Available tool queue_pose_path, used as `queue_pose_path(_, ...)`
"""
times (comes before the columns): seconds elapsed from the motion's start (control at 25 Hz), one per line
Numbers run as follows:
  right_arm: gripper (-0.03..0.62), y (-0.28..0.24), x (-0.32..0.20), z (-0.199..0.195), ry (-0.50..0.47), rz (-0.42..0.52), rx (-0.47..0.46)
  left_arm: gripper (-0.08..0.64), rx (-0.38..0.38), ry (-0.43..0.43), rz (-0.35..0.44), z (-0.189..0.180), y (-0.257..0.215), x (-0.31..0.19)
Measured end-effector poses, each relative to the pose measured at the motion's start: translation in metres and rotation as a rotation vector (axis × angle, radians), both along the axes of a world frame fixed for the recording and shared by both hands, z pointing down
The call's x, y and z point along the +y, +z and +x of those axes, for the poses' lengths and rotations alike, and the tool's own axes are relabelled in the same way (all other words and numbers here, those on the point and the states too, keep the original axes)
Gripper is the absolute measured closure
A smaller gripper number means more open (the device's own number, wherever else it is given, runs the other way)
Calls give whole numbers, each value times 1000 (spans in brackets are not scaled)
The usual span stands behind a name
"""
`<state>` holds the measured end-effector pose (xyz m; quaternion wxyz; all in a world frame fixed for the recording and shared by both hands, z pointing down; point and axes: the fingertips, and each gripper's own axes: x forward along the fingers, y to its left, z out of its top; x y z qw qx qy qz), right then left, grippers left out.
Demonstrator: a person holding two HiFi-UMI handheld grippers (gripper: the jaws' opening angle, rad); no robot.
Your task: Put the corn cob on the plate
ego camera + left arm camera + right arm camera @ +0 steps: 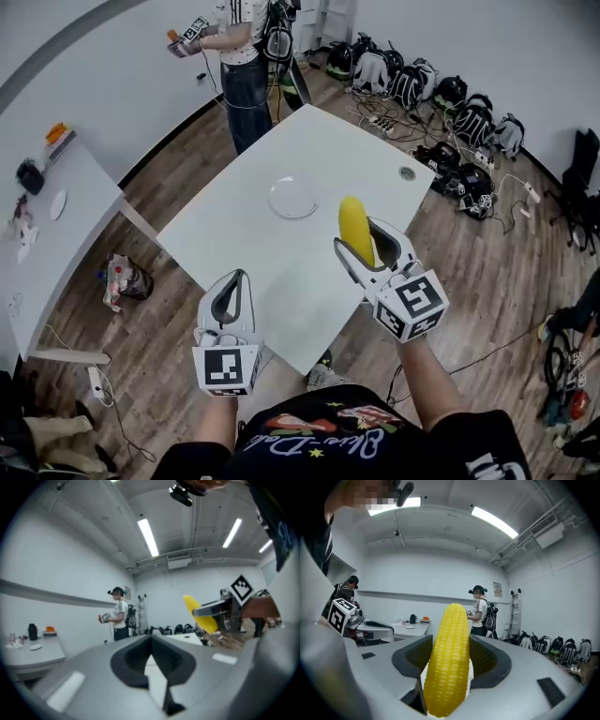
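Vividly yellow corn cob (449,658), neat kernel rows

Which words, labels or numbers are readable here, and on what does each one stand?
"Blue D", cursive, then cut off, on the wearer's black shirt.
White print on the right sleeve: cut off, unreadable.
Wall notice behind the standing person: too small to read.
Marker cube of the right tool: pattern only, no letters.

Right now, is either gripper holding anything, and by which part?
The right gripper holds the corn cob, jaws clamped on its lower half; the left gripper is shut, empty.
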<state>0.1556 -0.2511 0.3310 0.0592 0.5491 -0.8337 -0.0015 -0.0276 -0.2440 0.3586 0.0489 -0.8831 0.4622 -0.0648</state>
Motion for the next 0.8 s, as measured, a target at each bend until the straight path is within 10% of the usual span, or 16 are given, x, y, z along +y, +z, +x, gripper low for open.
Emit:
queue_pose_path(0.32, 354, 61, -147, 8, -171, -143, 59, 566, 1, -80, -76, 41, 19, -62)
queue_pose_path(0.8, 354, 208, -282, -11, -216, -508, 269, 566, -35, -286, -150, -32, 43, -97)
